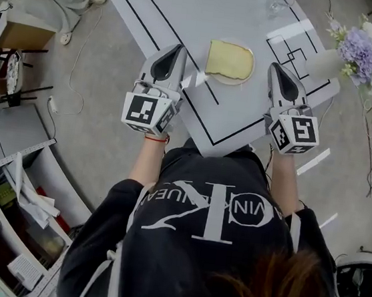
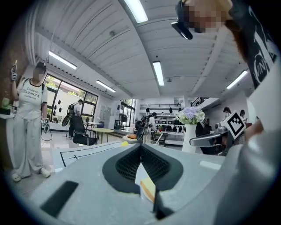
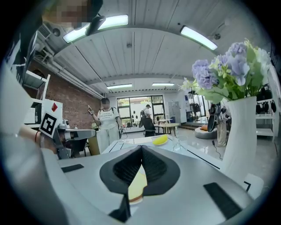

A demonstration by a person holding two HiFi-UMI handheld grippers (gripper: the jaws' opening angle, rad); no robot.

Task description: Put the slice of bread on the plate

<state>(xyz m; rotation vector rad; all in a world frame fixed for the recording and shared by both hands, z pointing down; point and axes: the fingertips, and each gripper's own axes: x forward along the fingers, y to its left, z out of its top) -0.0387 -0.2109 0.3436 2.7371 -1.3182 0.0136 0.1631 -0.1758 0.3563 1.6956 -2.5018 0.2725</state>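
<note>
Toward the near corner of the bench point(image 1: 189, 10), the slice of bread point(image 1: 229, 60) lies on the plate point(image 1: 246, 78), between the two hand-held grippers and apart from both. The left hand-held gripper point(image 1: 179, 48) and the right hand-held gripper point(image 1: 275, 66) both have their jaws pressed together, with nothing held. Only the head view shows the whole slice; each gripper view catches just a pale sliver of it below its jaws.

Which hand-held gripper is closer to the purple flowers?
Right. The right hand-held gripper is just beside the flowers, with only the table corner between them. The left hand-held gripper is farther away, on the other side of the bread.

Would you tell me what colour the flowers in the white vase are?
Pale purple flowers, clearest in the right gripper view.
</note>
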